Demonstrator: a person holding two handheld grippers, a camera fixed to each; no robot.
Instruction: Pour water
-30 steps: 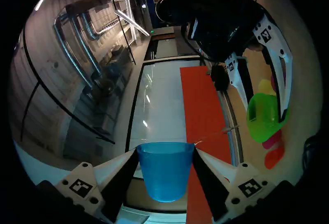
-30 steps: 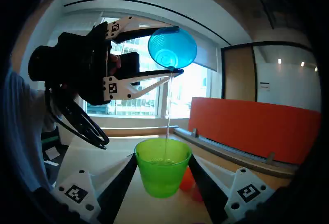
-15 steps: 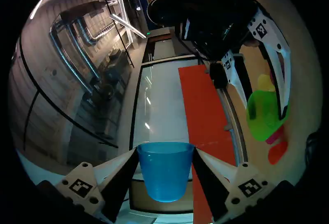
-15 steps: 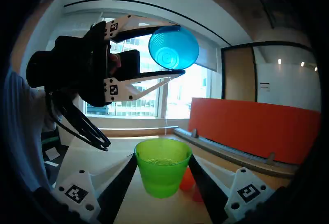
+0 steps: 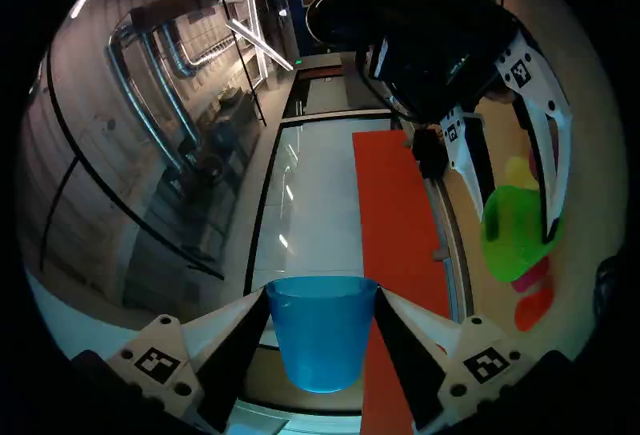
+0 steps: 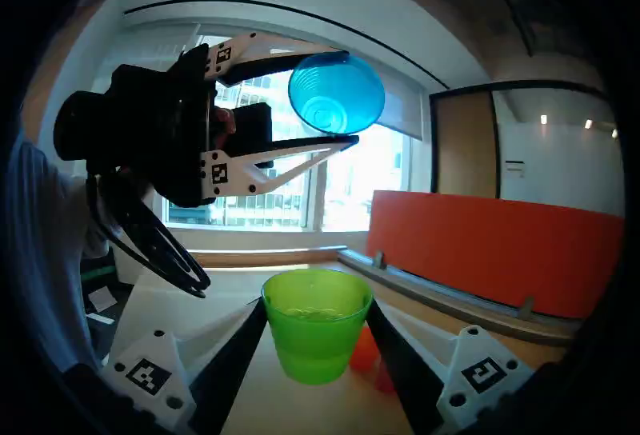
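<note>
1. Right gripper view is showing the right tool (image 6: 316, 307) clenching an upright green cup (image 6: 316, 343), one finger pressing each side, low over the pale table (image 6: 264, 407). I cannot tell whether the cup is resting on the table or hanging just above it.
2. Water (image 6: 316, 315) is sitting in the green cup, filling roughly its lower part. A small orange item (image 6: 366, 349) is lying just behind it.
3. Above, the left tool (image 6: 348, 97) is gripping a blue cup (image 6: 336, 93) that is tipped onto its side, its mouth facing down toward the green cup. No stream is falling between them.
4. In the left gripper view, the left tool (image 5: 322, 307) is squeezing the blue cup (image 5: 322, 335) between both fingers, and the right tool (image 5: 518, 223) is appearing farther off around the green cup (image 5: 512, 231).
5. An orange partition (image 6: 496, 251) is running along the far edge of the table, and a window (image 6: 240, 203) is glowing behind the tools.
6. Judging from this, the pour is finishing: the blue cup is looking empty and the green one is holding the water.
7. The next move is probably calling for turning the blue cup back upright and bringing it down to the table, while the right tool is keeping the green cup level to avoid a spill.
</note>
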